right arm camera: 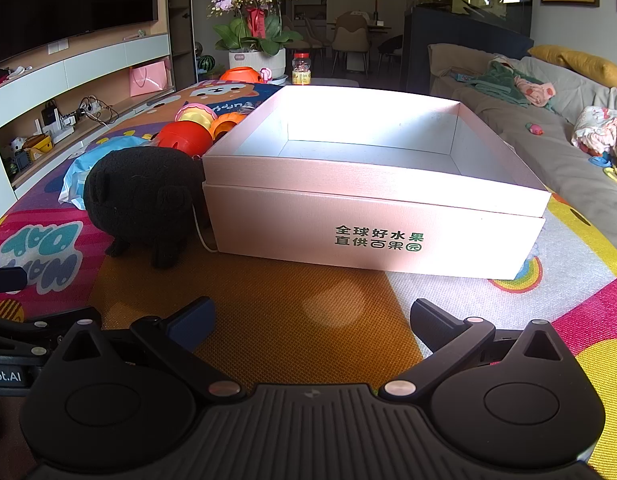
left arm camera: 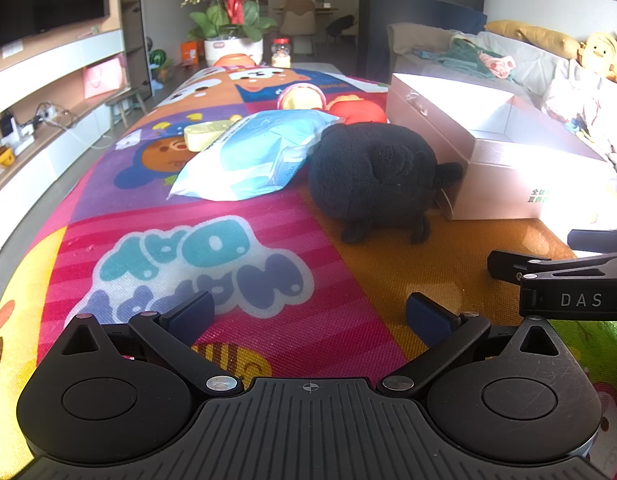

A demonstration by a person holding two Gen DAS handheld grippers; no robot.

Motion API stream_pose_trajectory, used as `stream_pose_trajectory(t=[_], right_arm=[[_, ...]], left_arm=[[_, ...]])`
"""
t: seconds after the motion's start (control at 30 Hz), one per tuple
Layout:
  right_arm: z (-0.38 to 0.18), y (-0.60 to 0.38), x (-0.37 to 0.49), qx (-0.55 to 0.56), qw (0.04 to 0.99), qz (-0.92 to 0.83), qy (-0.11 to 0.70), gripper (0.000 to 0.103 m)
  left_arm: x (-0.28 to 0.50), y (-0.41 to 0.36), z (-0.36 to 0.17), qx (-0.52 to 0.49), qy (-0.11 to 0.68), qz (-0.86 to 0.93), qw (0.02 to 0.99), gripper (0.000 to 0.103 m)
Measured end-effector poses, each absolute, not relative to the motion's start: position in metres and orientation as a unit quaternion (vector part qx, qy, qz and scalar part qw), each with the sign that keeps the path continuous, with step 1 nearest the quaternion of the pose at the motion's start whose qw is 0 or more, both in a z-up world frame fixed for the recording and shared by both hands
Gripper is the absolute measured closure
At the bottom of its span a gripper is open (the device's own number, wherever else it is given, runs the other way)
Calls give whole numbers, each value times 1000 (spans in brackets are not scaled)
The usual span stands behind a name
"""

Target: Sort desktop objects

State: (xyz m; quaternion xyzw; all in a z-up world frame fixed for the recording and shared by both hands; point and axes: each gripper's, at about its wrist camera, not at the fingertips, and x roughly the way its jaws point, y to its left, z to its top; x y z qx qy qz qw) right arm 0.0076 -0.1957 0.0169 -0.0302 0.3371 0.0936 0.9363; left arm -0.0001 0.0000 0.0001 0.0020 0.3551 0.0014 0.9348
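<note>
A black plush pig (left arm camera: 372, 176) (right arm camera: 144, 196) stands on the colourful mat, touching the left side of an open pink-white cardboard box (right arm camera: 372, 208) (left arm camera: 488, 148), which looks empty inside. Behind the pig lie a blue-white wipes pack (left arm camera: 252, 156) (right arm camera: 78, 176), a yellow case (left arm camera: 206, 134), a red toy (left arm camera: 360, 110) (right arm camera: 186, 136) and a pink-yellow ball (left arm camera: 302, 98) (right arm camera: 196, 114). My left gripper (left arm camera: 308, 318) is open and empty, low over the mat in front of the pig. My right gripper (right arm camera: 312, 322) is open and empty in front of the box.
The right gripper's body (left arm camera: 568, 280) shows at the left view's right edge. An orchid pot (right arm camera: 257, 58), an orange bowl (right arm camera: 244, 74) and a jar (right arm camera: 301, 69) stand at the table's far end. A sofa (right arm camera: 548, 128) runs along the right, a TV shelf (right arm camera: 68, 80) on the left.
</note>
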Motion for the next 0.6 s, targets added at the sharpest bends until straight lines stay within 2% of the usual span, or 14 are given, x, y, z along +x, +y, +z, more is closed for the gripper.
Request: stream_pose_trajectory(t=[0.6], right_arm=[[15,-196,5,-24,935,92,342,0]], left_arm=[[0,0,0,2,355,1,935,0]])
